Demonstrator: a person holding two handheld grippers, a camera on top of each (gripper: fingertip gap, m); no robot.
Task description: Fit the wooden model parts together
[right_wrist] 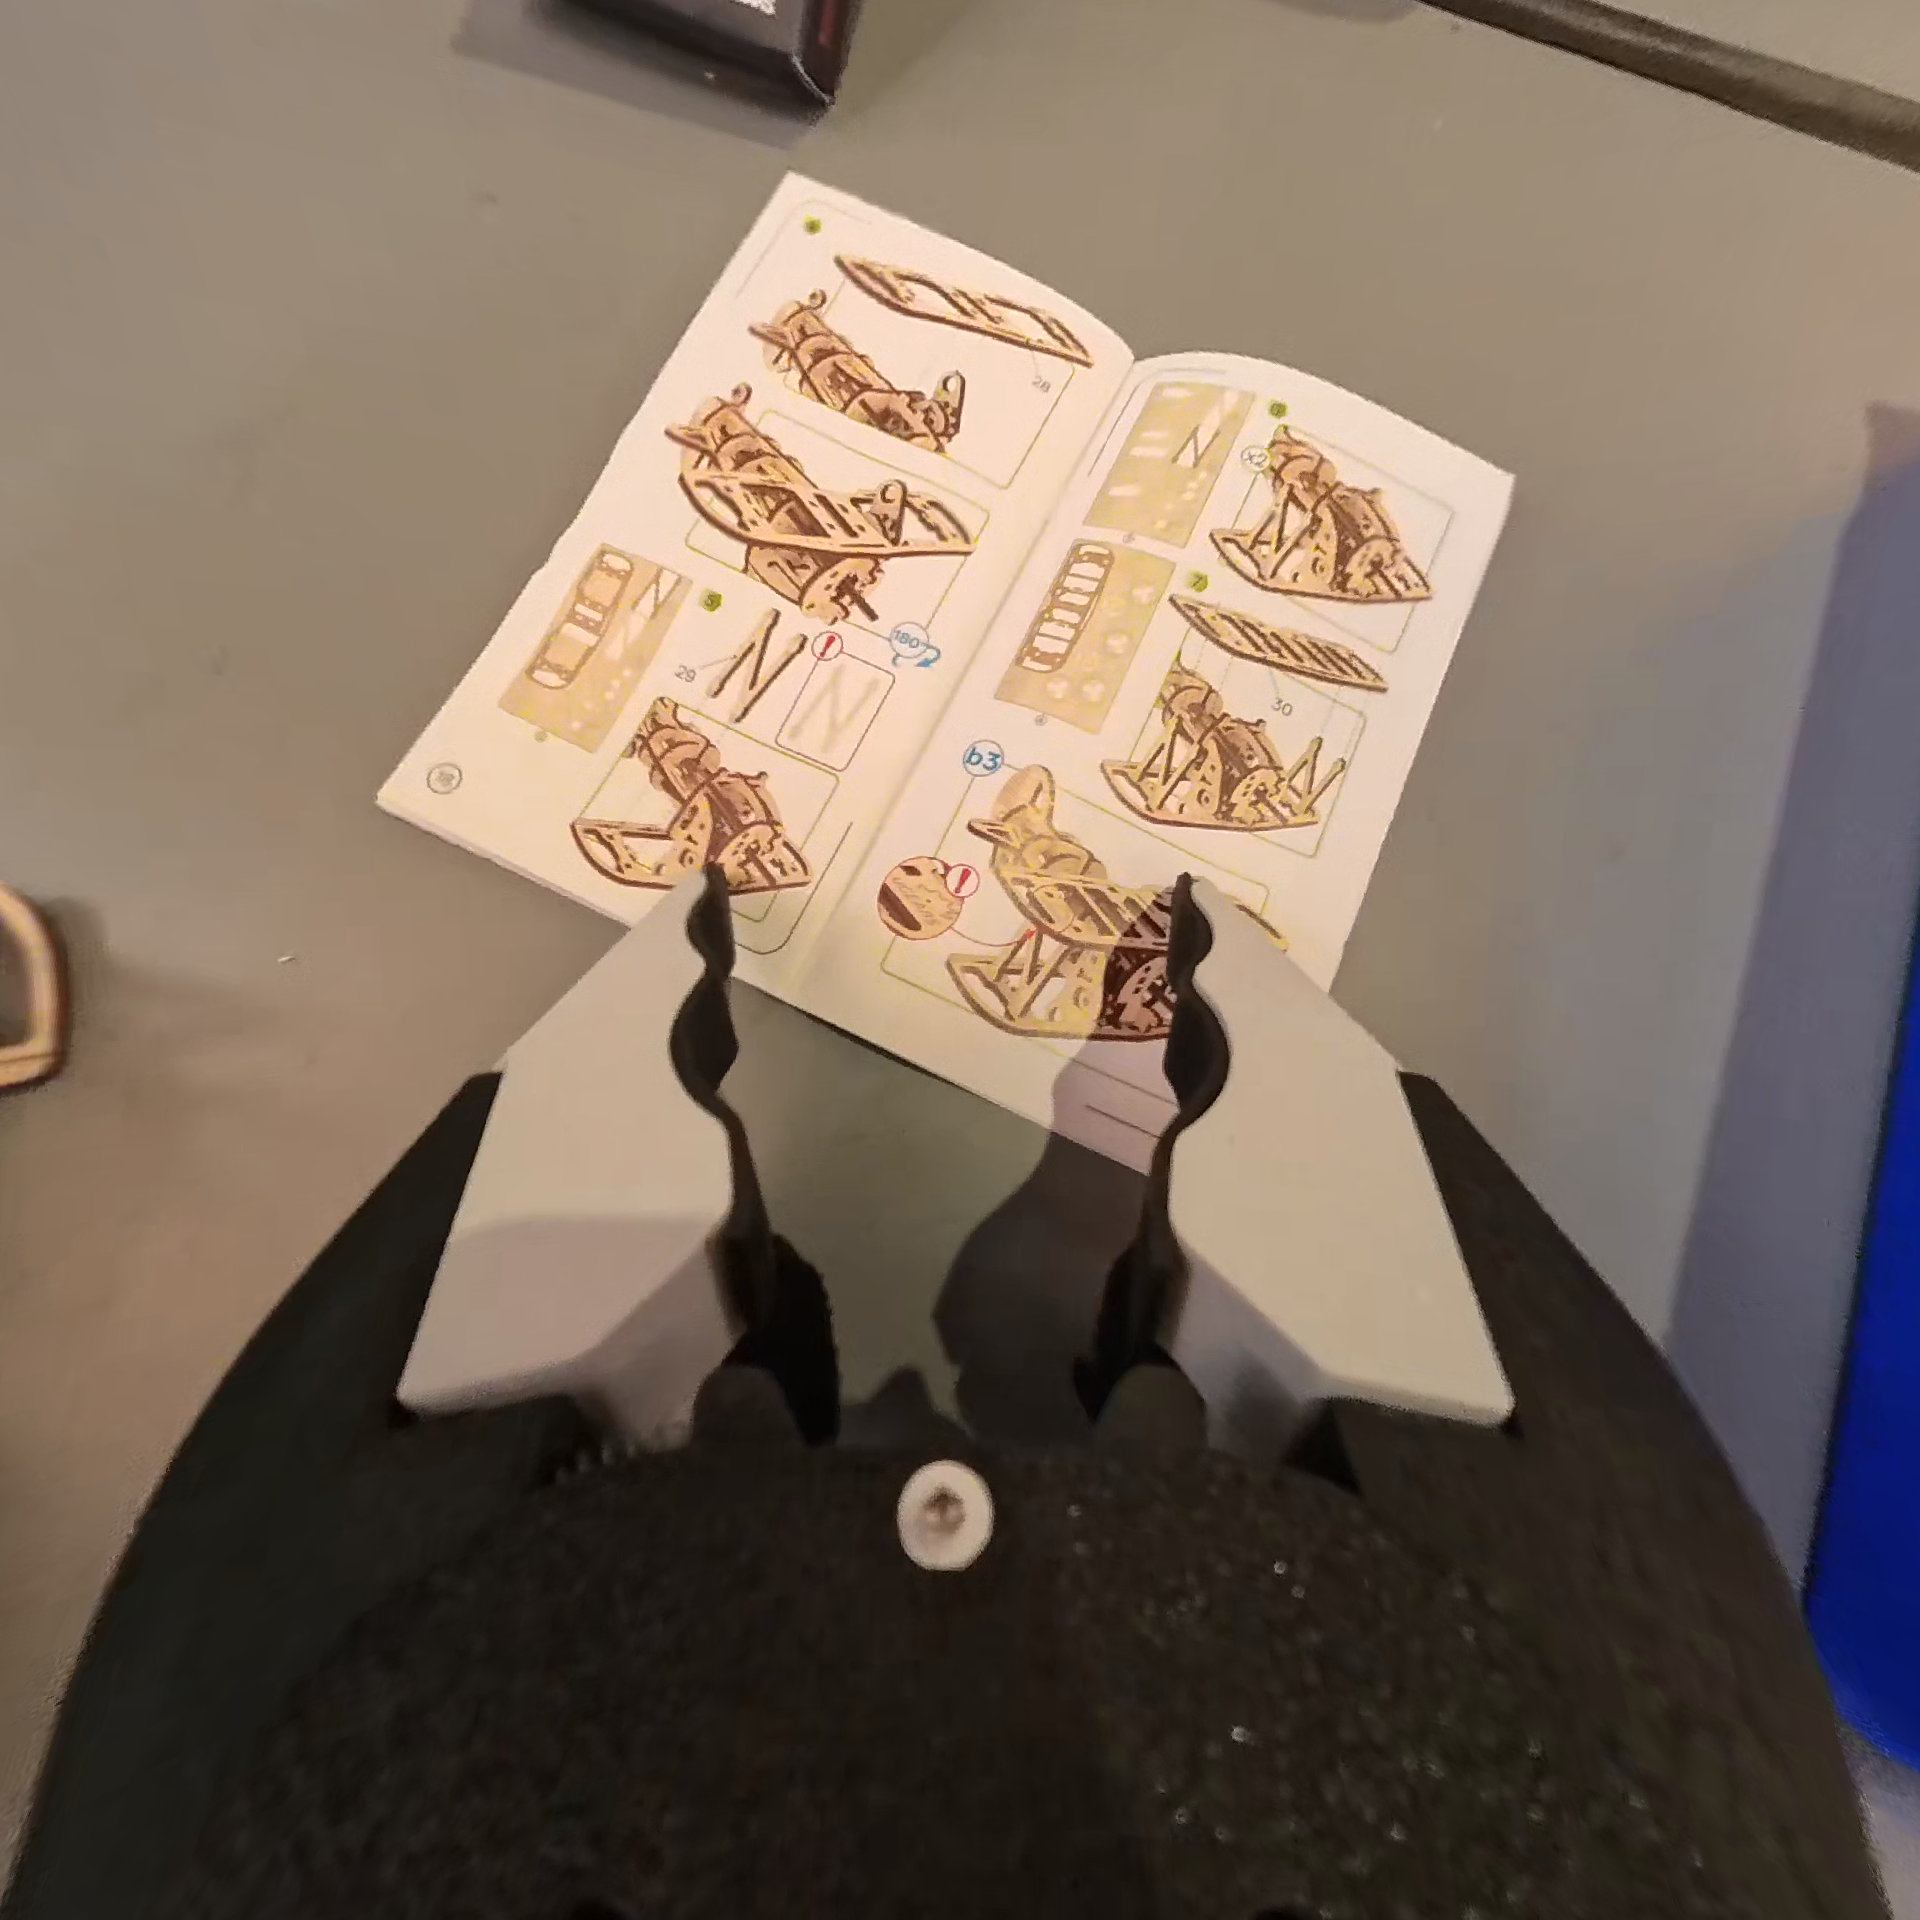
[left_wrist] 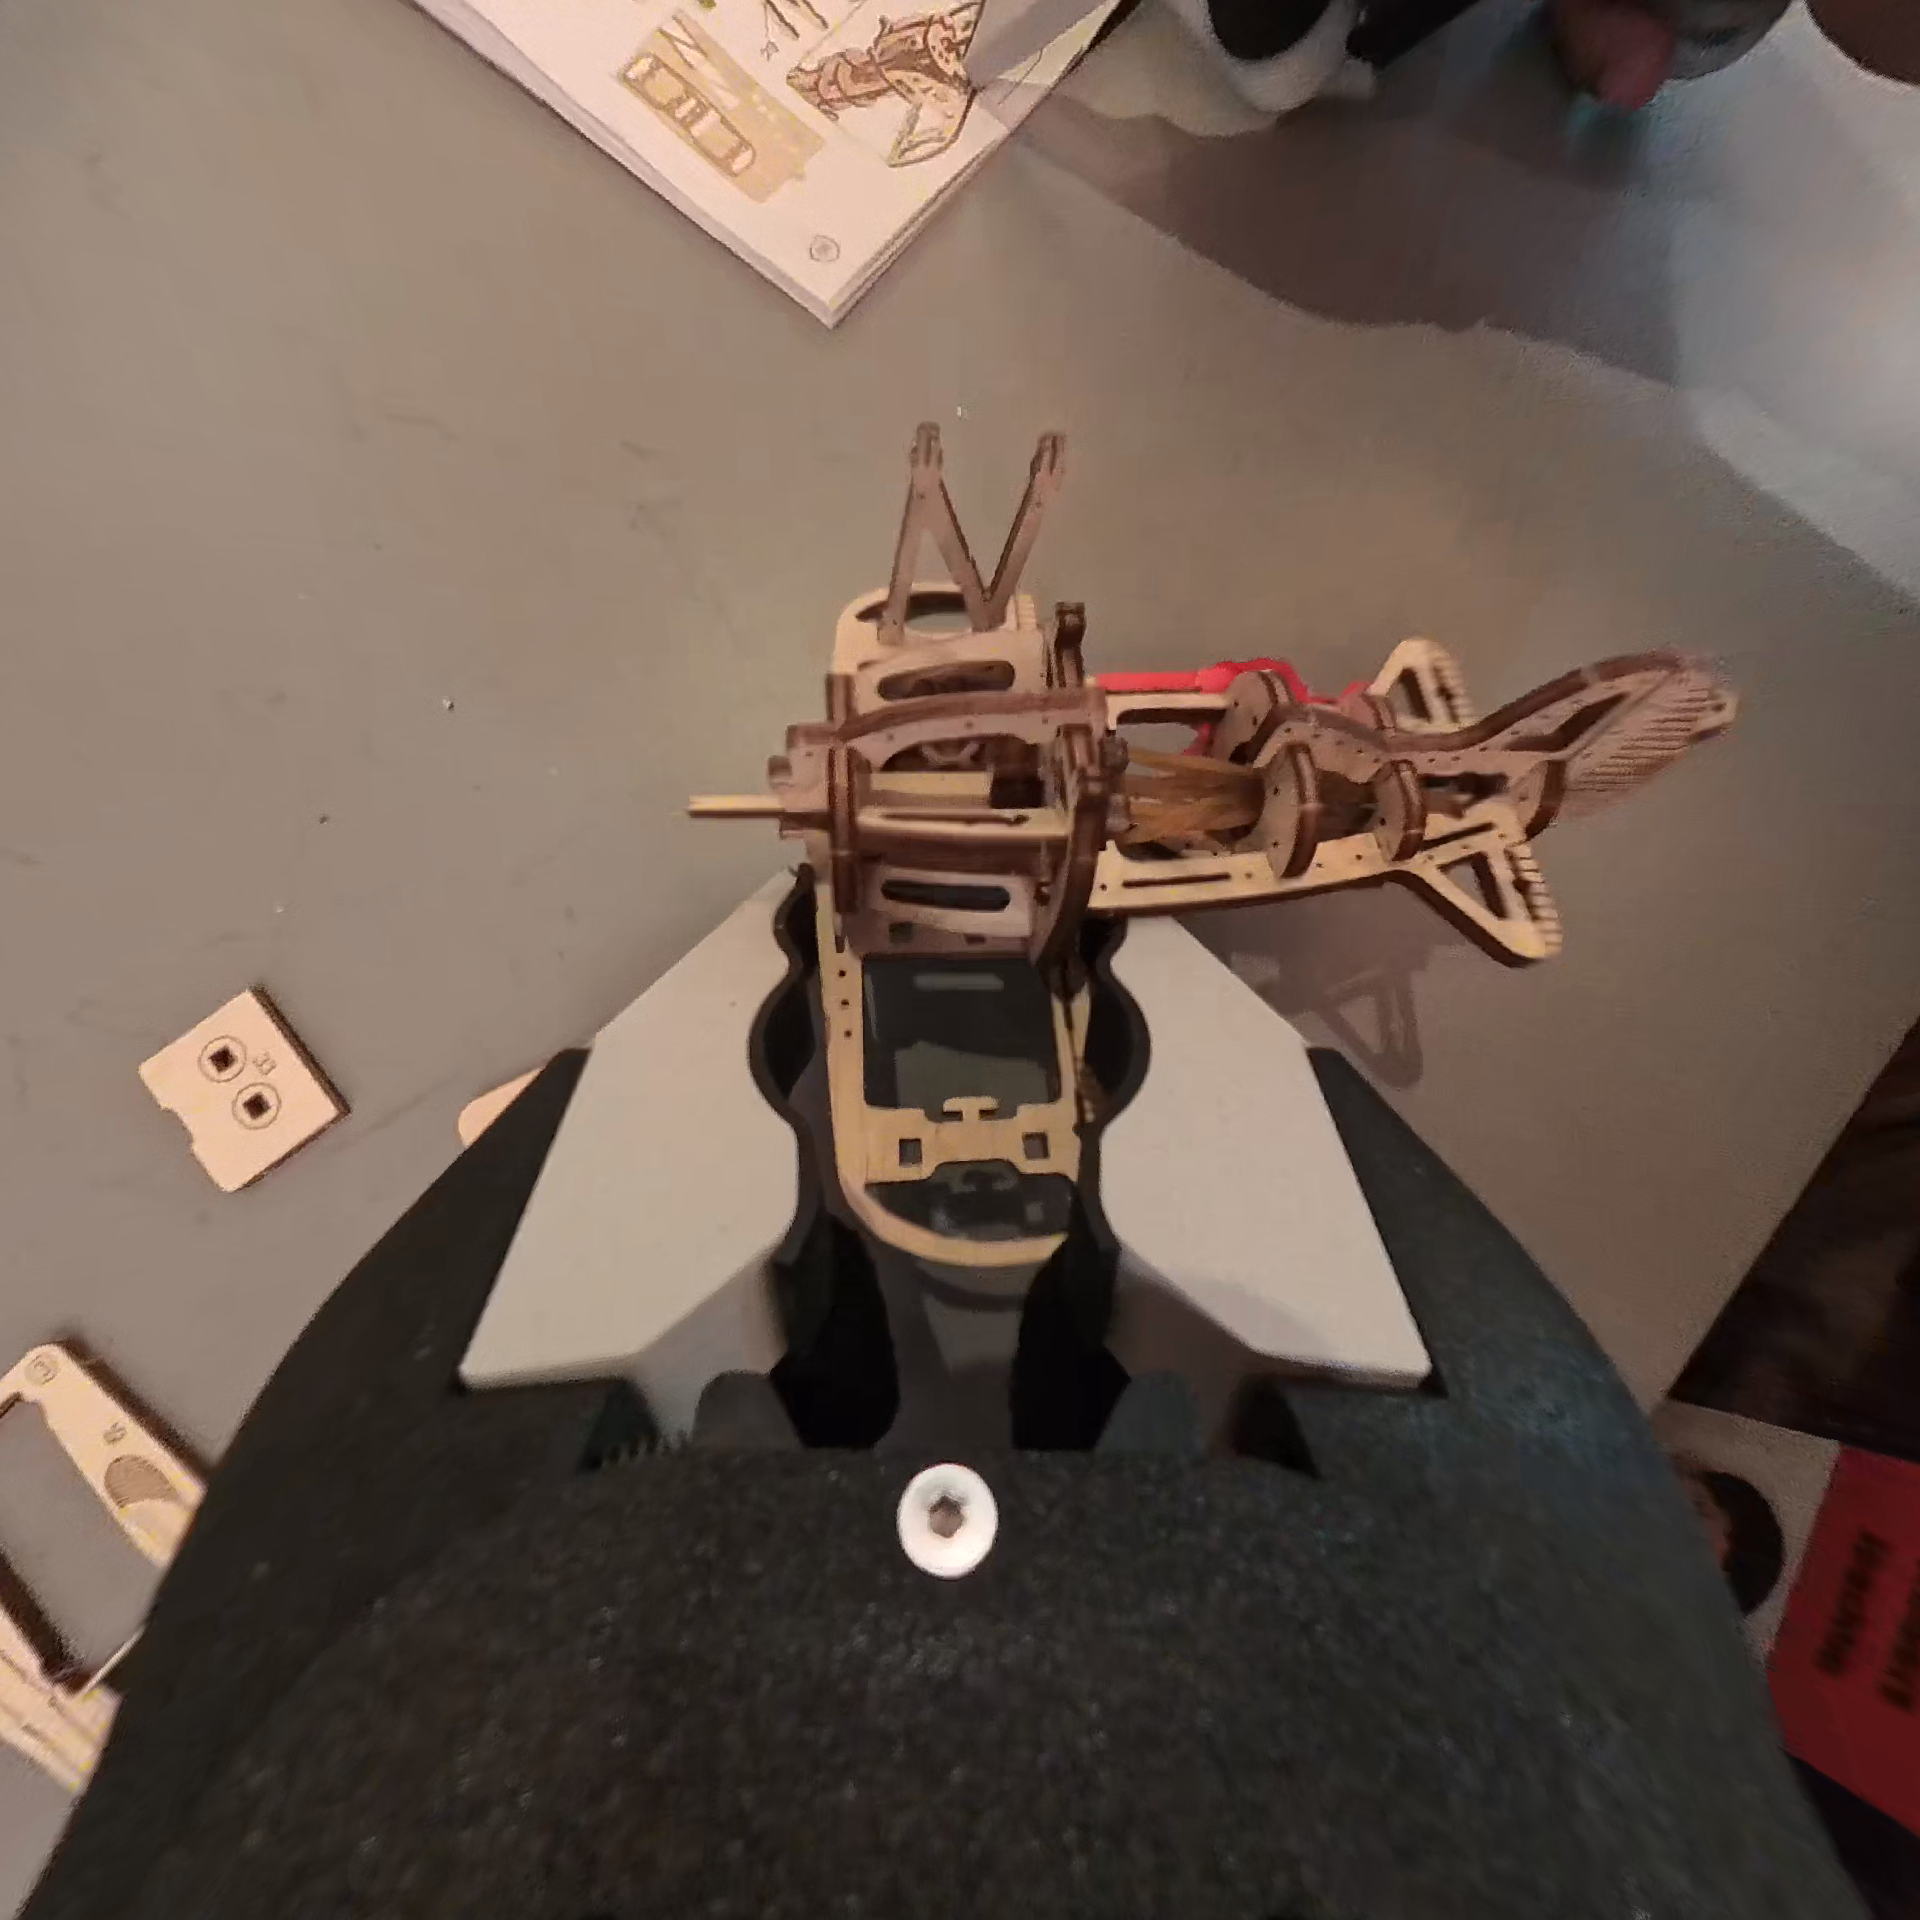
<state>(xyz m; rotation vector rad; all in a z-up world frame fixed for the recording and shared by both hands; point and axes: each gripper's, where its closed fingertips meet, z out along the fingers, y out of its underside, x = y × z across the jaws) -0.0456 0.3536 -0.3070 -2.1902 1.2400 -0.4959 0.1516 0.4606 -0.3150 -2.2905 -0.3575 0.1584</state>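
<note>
Left gripper (left_wrist: 951, 935) is clamping the wooden plane model (left_wrist: 1039, 790); right gripper (right_wrist: 945, 894) is hanging wide and empty over the instruction booklet (right_wrist: 935, 582).

In the left wrist view the grey fingers (left_wrist: 665, 1174) are squeezing in narrow on the model's flat wing panel (left_wrist: 951, 1101), which is sitting between the black wavy pads, and the fuselage is lying crosswise above the fingertips, with its tail (left_wrist: 1600, 758) pointing right, a thin axle stub (left_wrist: 732, 808) poking left and an N-shaped strut (left_wrist: 977, 530) standing up on top. A small square offcut (left_wrist: 244, 1086) is lying on the grey table (left_wrist: 364, 520) to the left, well apart from the model. Over in the right wrist view, the booklet is lying open flat on the table, its near edge passing under the spread fingers.
</note>
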